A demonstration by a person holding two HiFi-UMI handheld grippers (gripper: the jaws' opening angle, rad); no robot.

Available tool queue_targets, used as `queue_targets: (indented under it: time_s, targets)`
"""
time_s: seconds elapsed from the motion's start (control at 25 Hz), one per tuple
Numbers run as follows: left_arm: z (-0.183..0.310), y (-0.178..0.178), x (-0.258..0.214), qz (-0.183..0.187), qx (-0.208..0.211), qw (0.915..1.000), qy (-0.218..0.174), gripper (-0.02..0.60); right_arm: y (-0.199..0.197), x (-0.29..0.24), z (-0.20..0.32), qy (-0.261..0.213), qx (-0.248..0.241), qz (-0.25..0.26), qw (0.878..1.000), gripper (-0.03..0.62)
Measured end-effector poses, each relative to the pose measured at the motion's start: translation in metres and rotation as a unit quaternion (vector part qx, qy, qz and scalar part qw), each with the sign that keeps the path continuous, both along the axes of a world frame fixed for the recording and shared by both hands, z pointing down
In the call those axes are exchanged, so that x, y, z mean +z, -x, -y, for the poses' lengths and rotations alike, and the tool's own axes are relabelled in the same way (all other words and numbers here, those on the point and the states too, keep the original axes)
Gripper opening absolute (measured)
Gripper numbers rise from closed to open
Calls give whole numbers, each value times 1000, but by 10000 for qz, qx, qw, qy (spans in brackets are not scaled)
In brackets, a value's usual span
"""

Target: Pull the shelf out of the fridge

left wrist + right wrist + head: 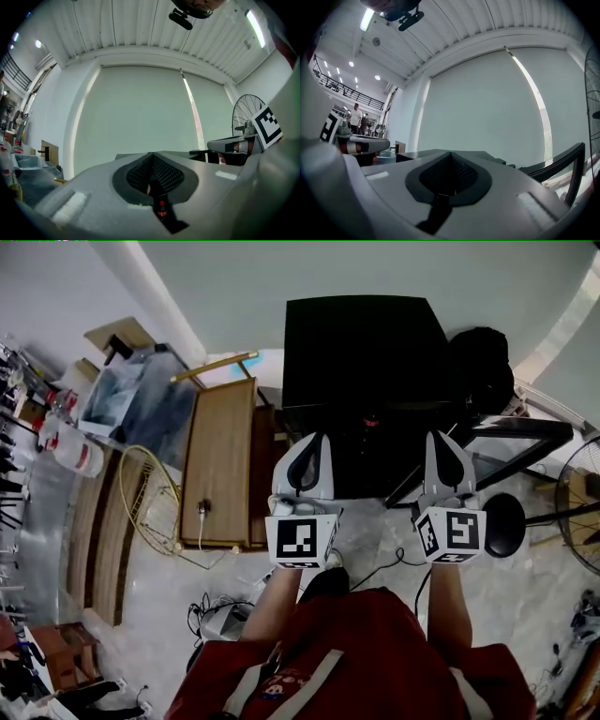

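A black mini fridge (361, 352) stands against the wall straight ahead in the head view. Its front is dark, and I cannot make out a shelf in it. A small red-labelled bottle (161, 208) shows low down through a slit between the left jaws. My left gripper (312, 439) is held just before the fridge's front at its left, jaws together on nothing. My right gripper (441, 437) is level with it at the fridge's right, also shut and empty. In the gripper views the jaws meet at their tips: left gripper (152, 157), right gripper (451, 154).
A wooden cabinet (220, 465) stands left of the fridge, with a yellow wire basket (150, 498) beside it. A black bag (483, 367), black stool (503, 521) and fan (581, 512) are to the right. Cables (211, 606) lie on the floor. A person (356, 117) stands far off.
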State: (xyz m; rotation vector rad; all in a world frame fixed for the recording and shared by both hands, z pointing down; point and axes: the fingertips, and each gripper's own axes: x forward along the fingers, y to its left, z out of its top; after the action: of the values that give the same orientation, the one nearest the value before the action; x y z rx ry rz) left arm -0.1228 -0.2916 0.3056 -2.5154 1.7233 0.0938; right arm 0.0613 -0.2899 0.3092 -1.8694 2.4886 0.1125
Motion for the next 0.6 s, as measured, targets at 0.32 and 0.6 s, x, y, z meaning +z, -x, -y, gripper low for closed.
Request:
queue_targets:
  time_s: [0.32, 0.6]
  targets:
    - [33, -1, 4, -260, 242, 9994, -29, 5, 6, 9, 25, 109, 261, -52, 9996, 0]
    - [43, -16, 15, -68, 120, 9999, 46, 5, -3, 26, 35, 189, 93, 62, 9998, 0]
